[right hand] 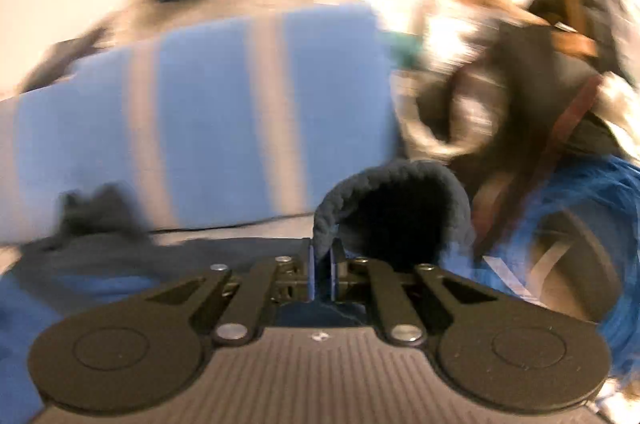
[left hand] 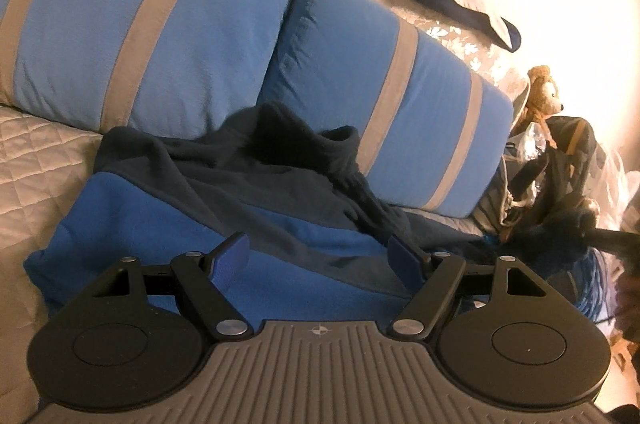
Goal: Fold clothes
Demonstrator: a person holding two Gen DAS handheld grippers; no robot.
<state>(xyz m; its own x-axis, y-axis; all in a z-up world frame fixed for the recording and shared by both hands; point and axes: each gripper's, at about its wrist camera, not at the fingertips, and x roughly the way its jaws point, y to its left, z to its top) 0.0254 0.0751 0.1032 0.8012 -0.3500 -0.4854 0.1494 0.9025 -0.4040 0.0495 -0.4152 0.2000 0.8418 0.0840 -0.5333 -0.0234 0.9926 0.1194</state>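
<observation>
Right gripper (right hand: 322, 256): jaws clamped together on the ribbed navy cuff (right hand: 390, 192) of the fleece, which arches just beyond the pads.
Left gripper (left hand: 320, 252): jaws wide apart, nothing between them; it hovers low over the blue panel, pointing slightly downward.
Fleece (left hand: 224, 220): blue and navy, rumpled on the quilted cover (left hand: 36, 160), collar bunched against the striped cushions (left hand: 384, 92).
Doing the step well: likely keep the pinch firm on the cuff, draw the sleeve out straight before laying it across the body, and use the free tool to pin the blue panel so the garment does not drag.
Right hand pose: tilted downward; its view is smeared.
Far clutter: stuffed bear (left hand: 544, 92) and bags, well apart.
</observation>
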